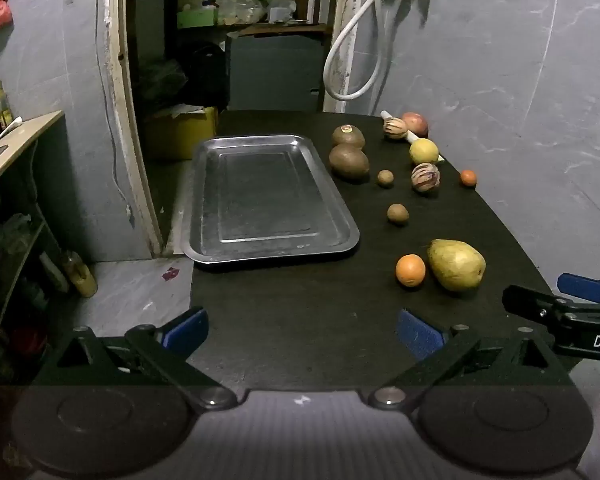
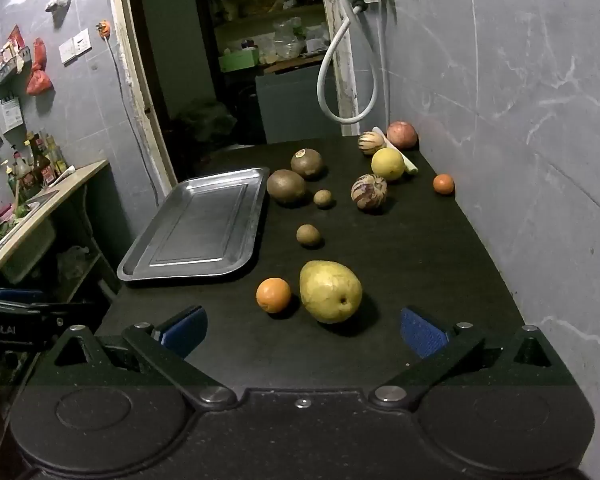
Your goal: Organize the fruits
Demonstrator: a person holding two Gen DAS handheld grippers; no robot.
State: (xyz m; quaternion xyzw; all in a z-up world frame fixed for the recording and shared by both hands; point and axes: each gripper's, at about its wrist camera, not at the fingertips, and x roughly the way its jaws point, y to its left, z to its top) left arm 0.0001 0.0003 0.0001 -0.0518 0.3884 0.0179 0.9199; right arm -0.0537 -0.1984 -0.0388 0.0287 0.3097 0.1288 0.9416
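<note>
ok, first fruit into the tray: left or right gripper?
Right, probably. The right gripper is open with the pear and orange just ahead of its fingers. The left gripper, also open, faces bare table before the empty tray.

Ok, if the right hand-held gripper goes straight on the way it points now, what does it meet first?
Probably the yellow-green pear, lying just ahead between the open jaws of the right hand-held gripper. The small orange sits beside it, slightly left. Depth is hard to judge.

tray [image 1: 268, 196] left on table [image 1: 300, 320] | fruits right | pear [image 1: 456, 265] nearest
</note>
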